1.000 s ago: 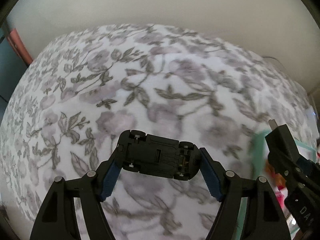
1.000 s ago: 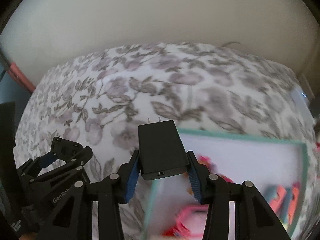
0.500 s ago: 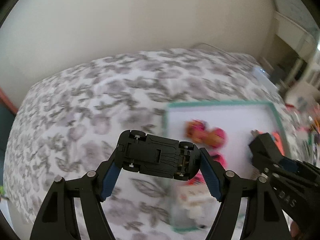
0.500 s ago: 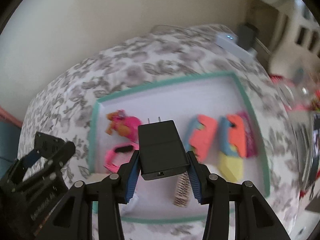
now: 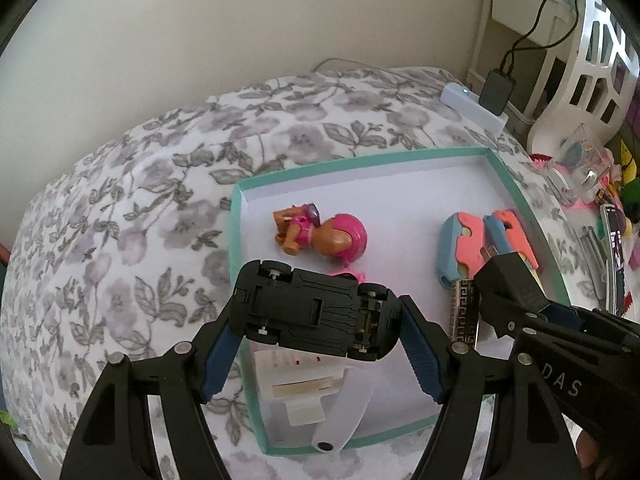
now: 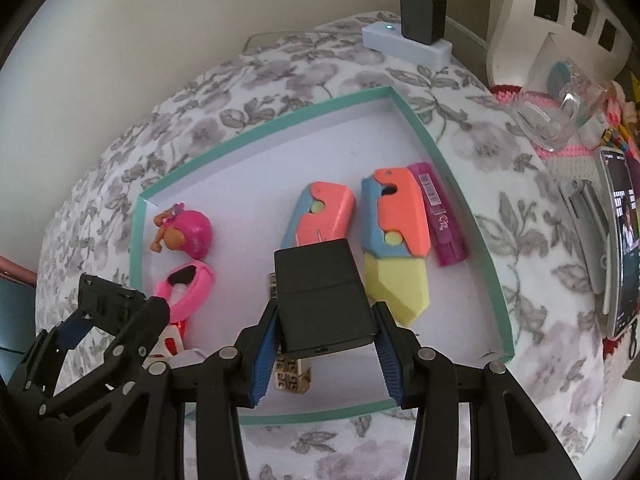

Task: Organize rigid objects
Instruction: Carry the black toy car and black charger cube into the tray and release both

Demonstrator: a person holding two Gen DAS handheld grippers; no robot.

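My left gripper (image 5: pixel 320 356) is shut on a black toy car (image 5: pixel 318 314), held belly-up over the near left part of a teal-rimmed white tray (image 5: pixel 236 232). My right gripper (image 6: pixel 324 354) is shut on a black charger block (image 6: pixel 322 300) above the tray's (image 6: pixel 460 184) middle. In the tray lie a pink-helmeted pup figure (image 5: pixel 324 234), two orange-and-blue toy knives (image 6: pixel 320 214), a yellow-bladed one (image 6: pixel 396 284), a magenta tube (image 6: pixel 440 216), a pink band (image 6: pixel 188 286), a gold patterned piece (image 6: pixel 290 376) and a white watch (image 5: pixel 340 412).
The tray lies on a floral cloth (image 5: pixel 120 240). At the back right a white power strip (image 6: pixel 404 44) carries a black plug. A clear glass (image 6: pixel 560 108), a phone (image 6: pixel 620 240) and small clutter sit along the right side. A wall stands behind.
Both grippers have swung right from bare floral cloth to over the tray, rolling as they went. Each keeps its object; the tray's contents are now sharp in view.
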